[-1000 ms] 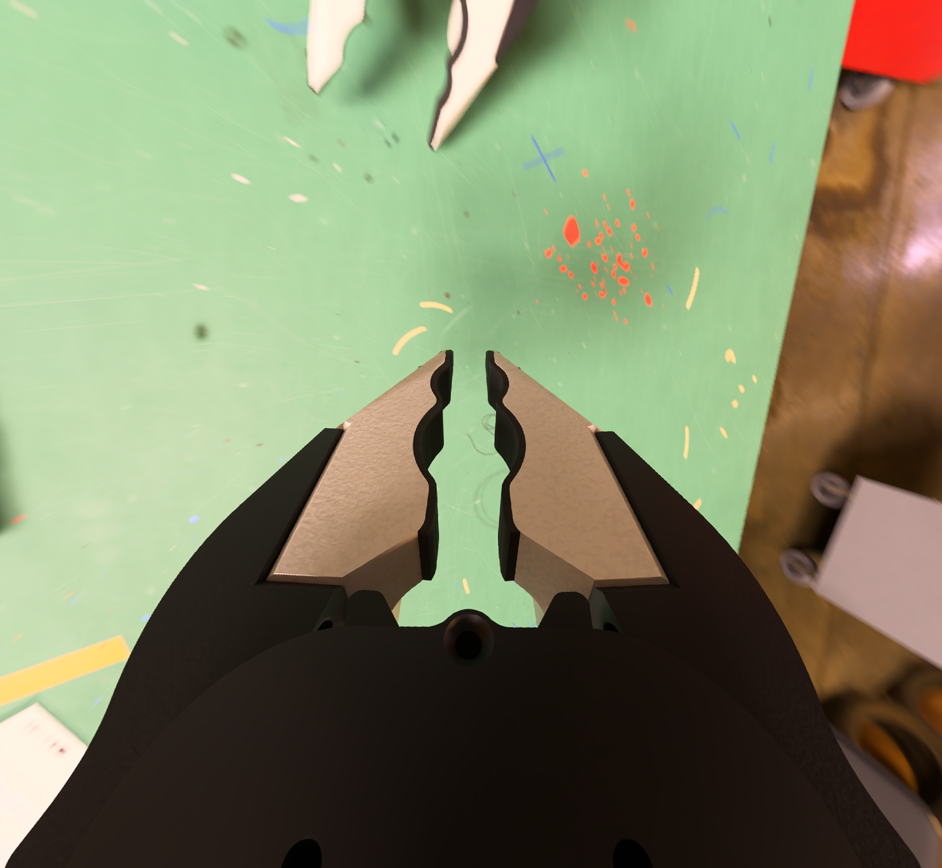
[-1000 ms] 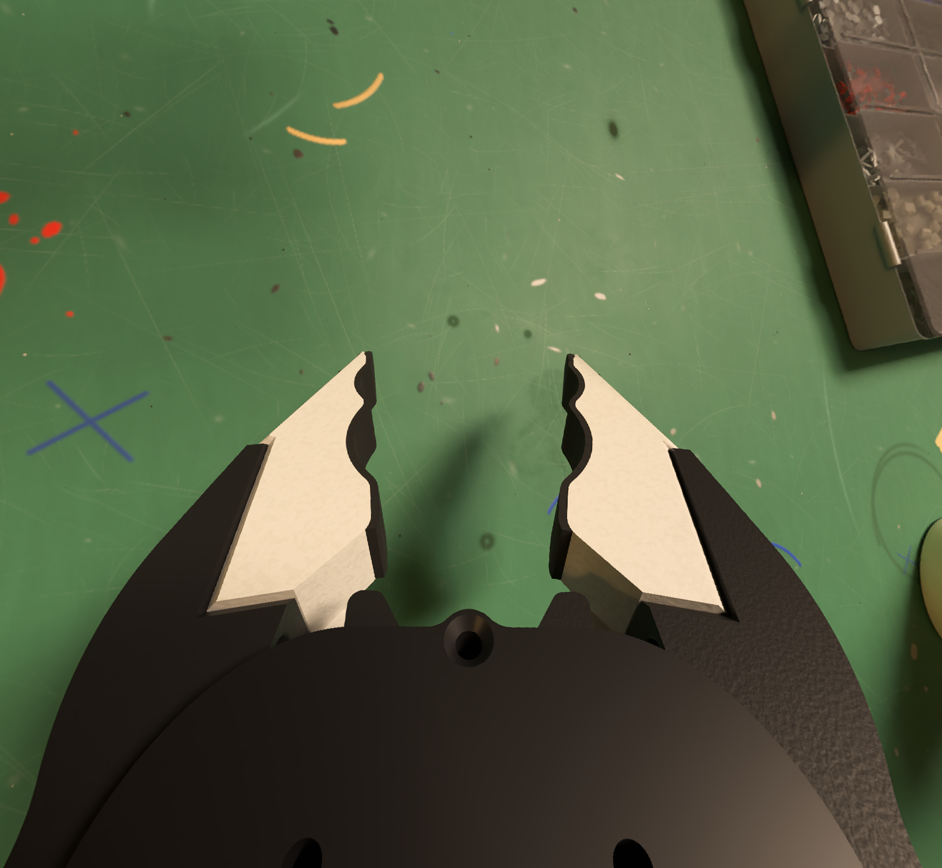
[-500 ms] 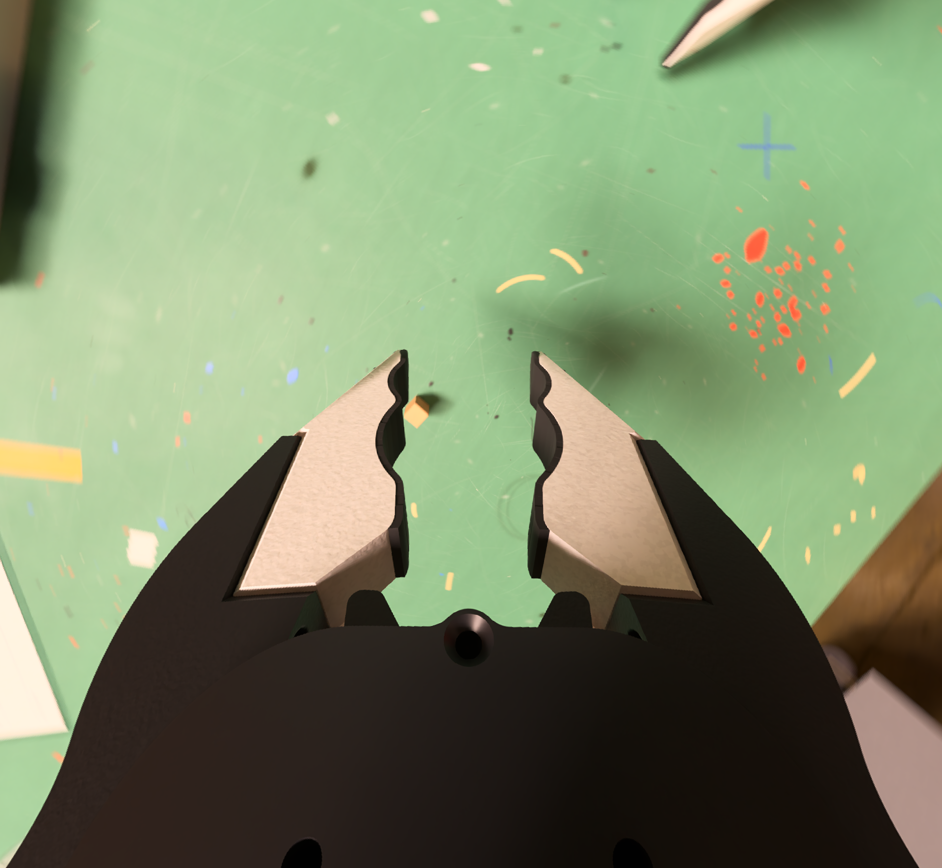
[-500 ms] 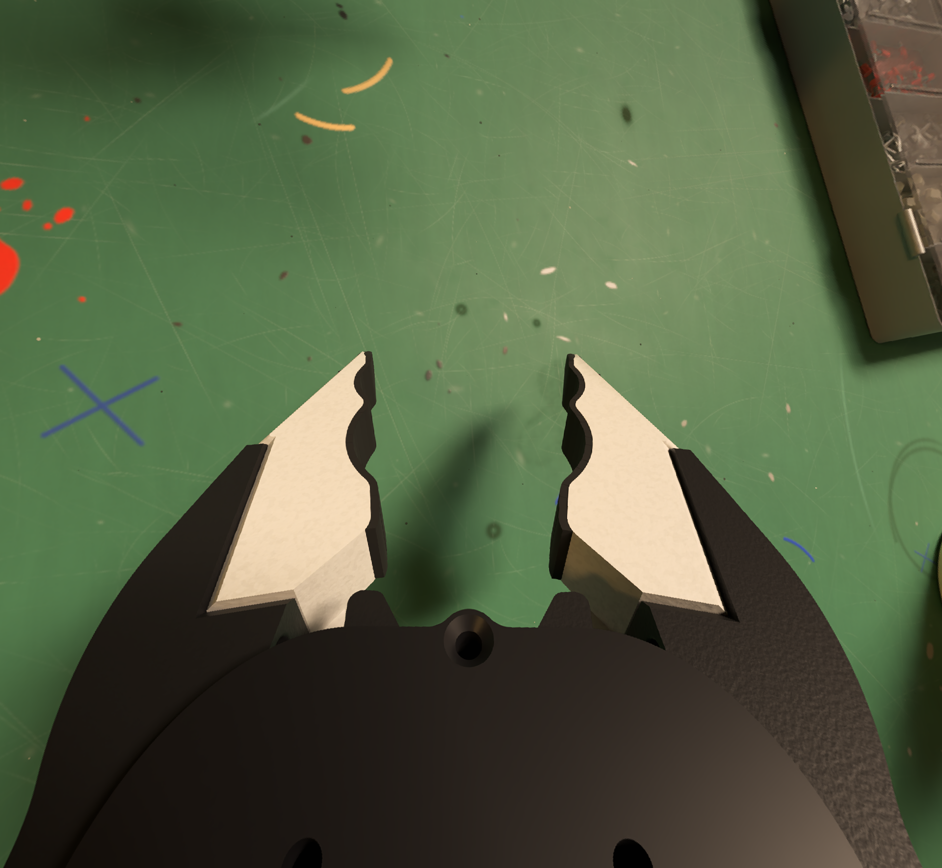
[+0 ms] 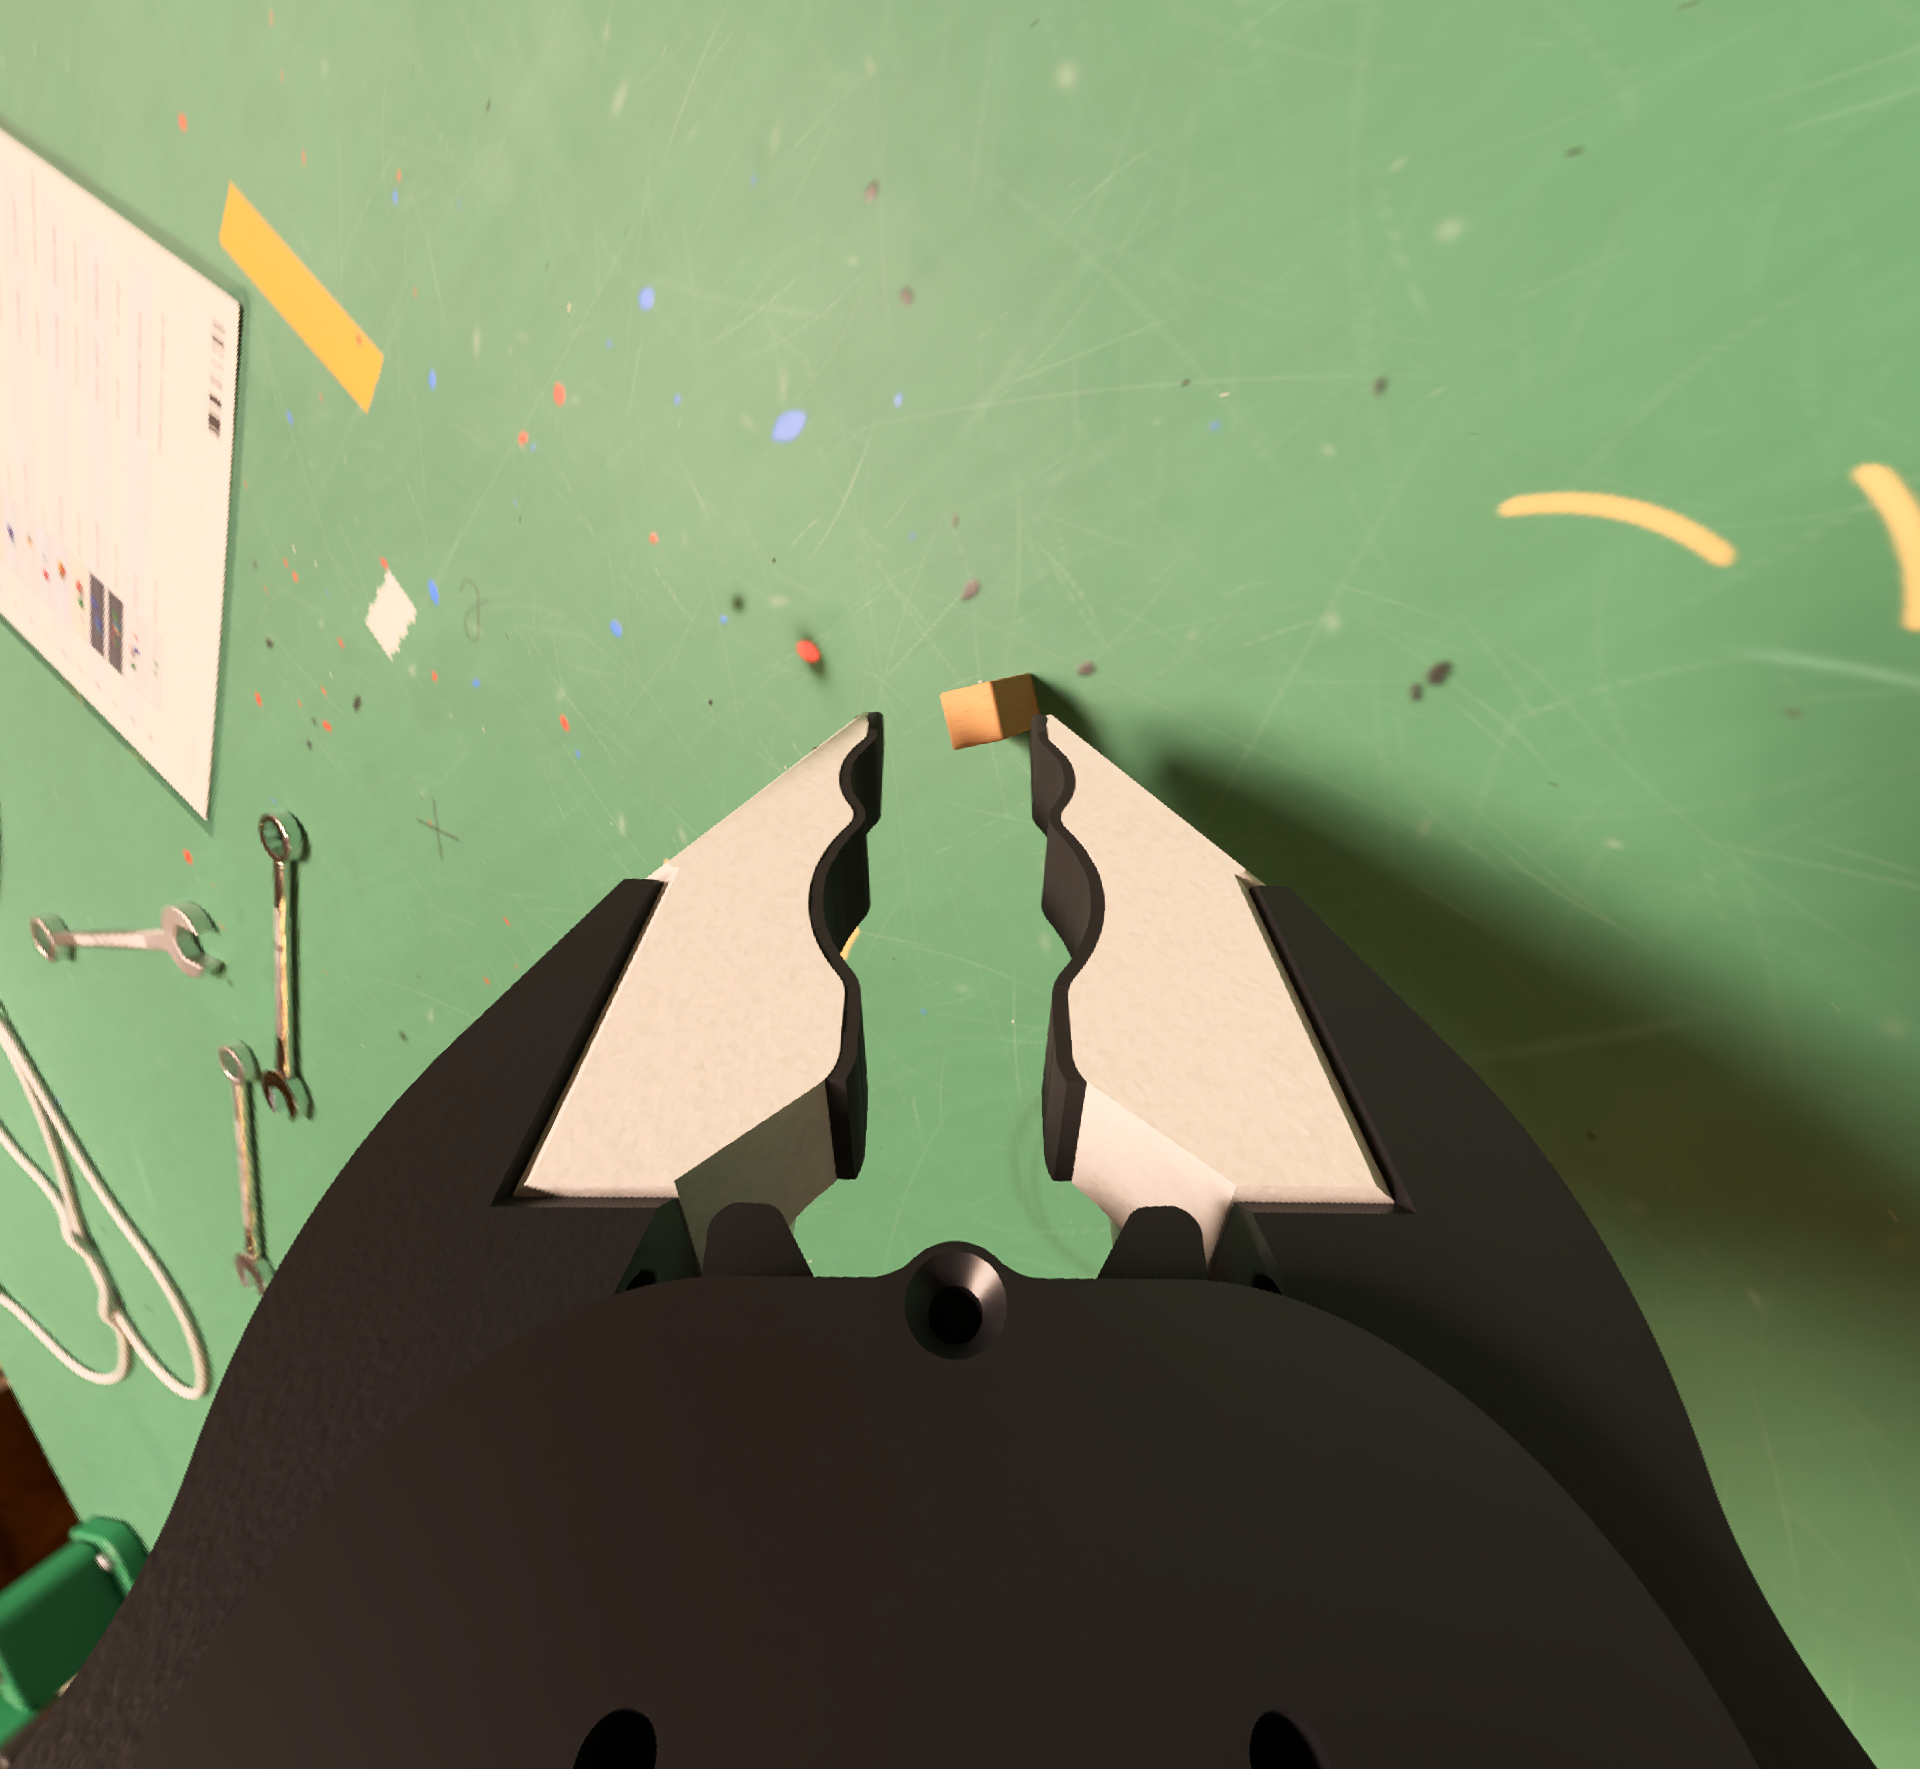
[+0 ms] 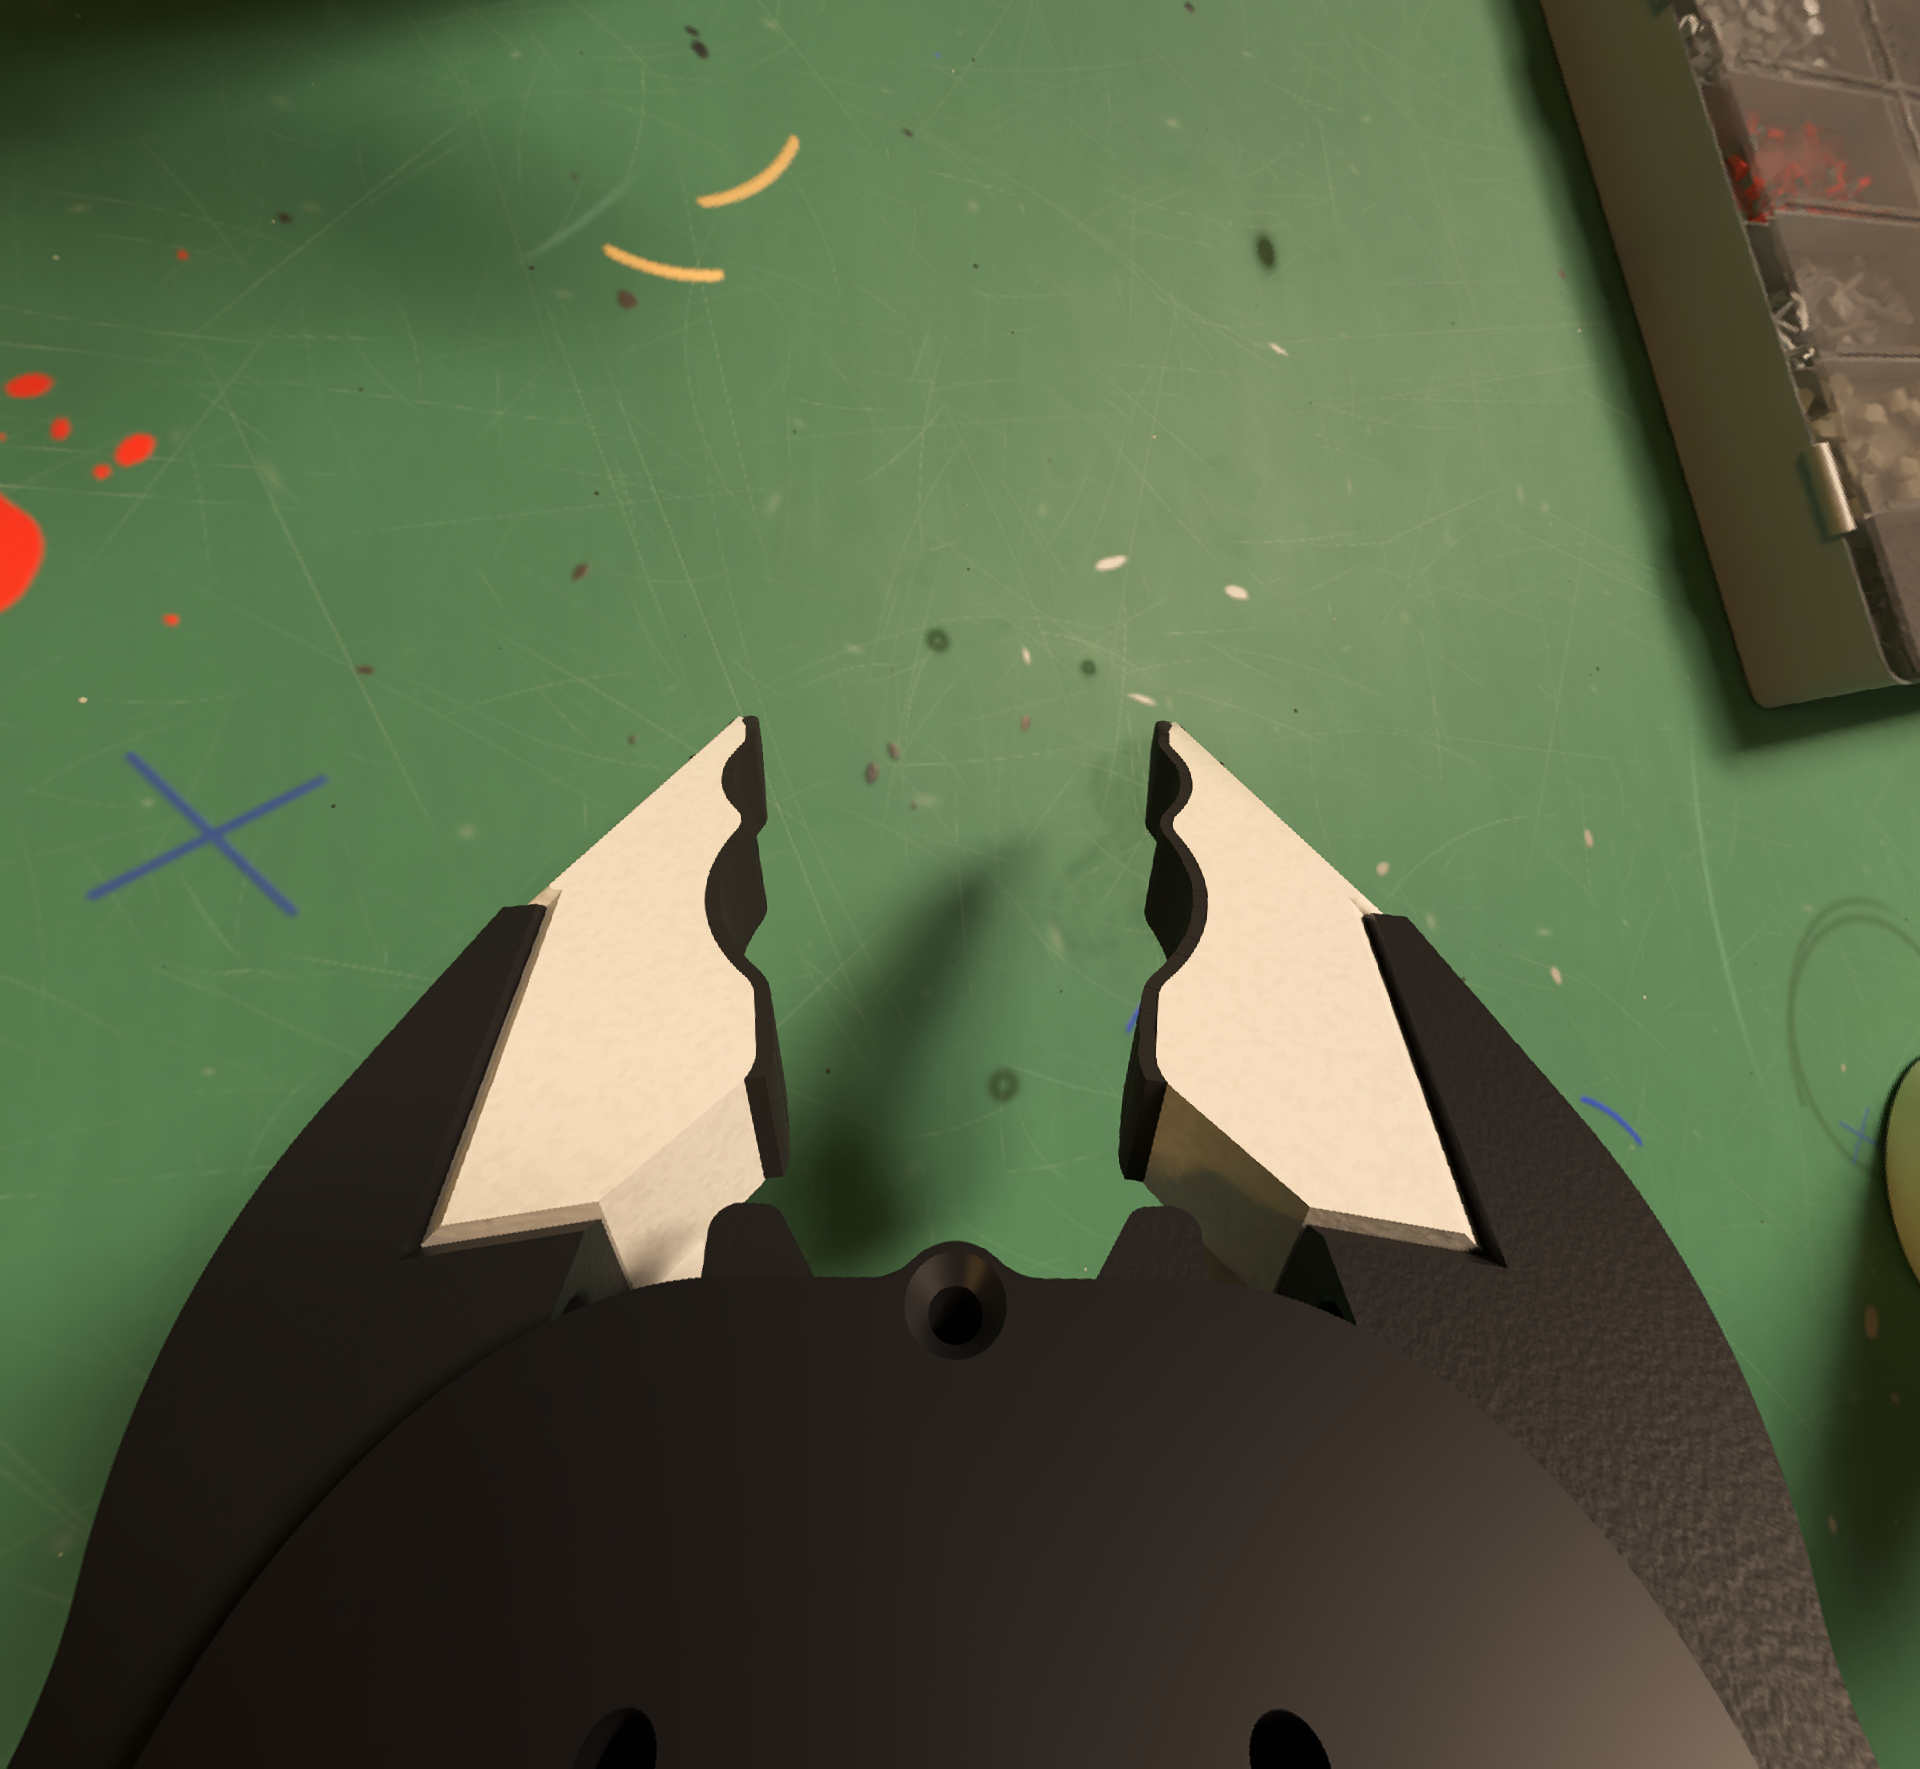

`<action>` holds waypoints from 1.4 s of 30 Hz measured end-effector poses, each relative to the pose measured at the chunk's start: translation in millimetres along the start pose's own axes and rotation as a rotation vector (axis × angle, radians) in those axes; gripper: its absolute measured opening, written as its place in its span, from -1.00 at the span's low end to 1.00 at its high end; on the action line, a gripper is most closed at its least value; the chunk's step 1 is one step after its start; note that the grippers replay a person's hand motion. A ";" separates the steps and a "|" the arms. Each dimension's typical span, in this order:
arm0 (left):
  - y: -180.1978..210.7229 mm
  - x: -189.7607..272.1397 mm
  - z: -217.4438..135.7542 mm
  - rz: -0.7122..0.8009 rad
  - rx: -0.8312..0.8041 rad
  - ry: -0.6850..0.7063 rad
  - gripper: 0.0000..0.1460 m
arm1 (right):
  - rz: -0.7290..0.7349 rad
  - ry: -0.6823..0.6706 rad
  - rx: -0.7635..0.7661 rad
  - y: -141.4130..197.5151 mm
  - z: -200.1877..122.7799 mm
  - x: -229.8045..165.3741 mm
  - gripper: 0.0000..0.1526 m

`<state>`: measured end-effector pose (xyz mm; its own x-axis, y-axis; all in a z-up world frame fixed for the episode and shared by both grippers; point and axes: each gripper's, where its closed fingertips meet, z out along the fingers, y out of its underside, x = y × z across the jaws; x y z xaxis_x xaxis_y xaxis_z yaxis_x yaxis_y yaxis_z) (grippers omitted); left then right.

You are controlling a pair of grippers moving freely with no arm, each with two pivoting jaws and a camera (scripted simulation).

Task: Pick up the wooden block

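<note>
Parts organiser (image 6: 1704,285): lying at the desk's (image 6: 1039,369) far right in the right wrist view, compartments holding red and grey small parts.
Wooden block (image 5: 987,710): sitting on the desk just beyond the left tongs (image 5: 956,732), nearer the right fingertip (image 5: 1044,732).
Open room: bare desk lying around the block; wrenches (image 5: 281,950) and a paper sheet (image 5: 104,472) lying well left.
Left tongs: gaping, holding nothing; half a second ago the block was beside the left fingertip.
Right tongs (image 6: 951,732): spread wide, empty, hovering as before.
</note>
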<state>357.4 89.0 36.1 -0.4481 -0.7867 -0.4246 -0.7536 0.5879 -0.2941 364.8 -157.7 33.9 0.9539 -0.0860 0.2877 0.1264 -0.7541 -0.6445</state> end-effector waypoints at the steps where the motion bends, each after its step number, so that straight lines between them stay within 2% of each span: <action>1: 3.2 -1.9 4.7 -0.026 -0.003 -0.010 -0.58 | 0.000 0.003 0.003 -0.5 -0.9 0.4 -0.03; 4: 10.1 -1.9 13.4 -0.089 0.019 -0.009 -0.55 | -0.002 0.005 0.010 -1.7 -2.2 0.5 -0.03; 9: 9.5 -1.4 19.1 -0.219 0.074 0.032 -0.75 | -0.008 0.004 0.011 -3.1 -1.6 -0.4 -0.03; 16: 3.1 6.1 21.2 -0.361 0.218 0.142 -0.84 | -0.003 0.013 0.035 -6.5 -4.2 1.3 -0.03; 22: -15.9 20.0 14.1 -0.264 0.305 0.170 -0.84 | 0.004 0.001 0.042 -6.5 -3.7 0.5 -0.03; 26: -44.3 17.7 -23.9 -0.228 0.435 0.206 -0.84 | 0.011 -0.002 0.033 -3.9 -2.3 1.2 -0.03; 30: -81.1 10.6 -92.1 -0.072 0.587 0.177 -0.84 | 0.006 -0.008 0.012 -1.7 1.5 -0.2 -0.02; 32: -99.1 23.3 -125.4 0.072 0.663 0.198 -0.84 | 0.004 -0.012 0.007 -1.6 2.8 -1.1 -0.02; 34: -108.4 46.6 -143.3 0.262 0.671 0.210 -0.84 | 0.004 -0.012 0.005 -1.7 3.1 -1.3 -0.03; 37: -108.2 85.7 -140.3 0.484 0.584 0.237 -0.84 | 0.004 -0.011 0.009 -2.3 2.5 -1.3 -0.03; 40: -101.7 109.3 -117.2 0.583 0.491 0.274 -0.84 | -0.001 -0.008 0.010 -3.6 1.8 -1.5 -0.03; 42: -97.9 118.1 -105.5 0.595 0.455 0.306 -0.84 | -0.006 -0.010 0.003 -3.2 2.5 -2.6 -0.03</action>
<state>327.5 -81.3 105.0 -0.8739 -0.2961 -0.3856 -0.1076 0.8912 -0.4406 362.6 -153.4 33.4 0.9557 -0.0752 0.2847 0.1328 -0.7529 -0.6447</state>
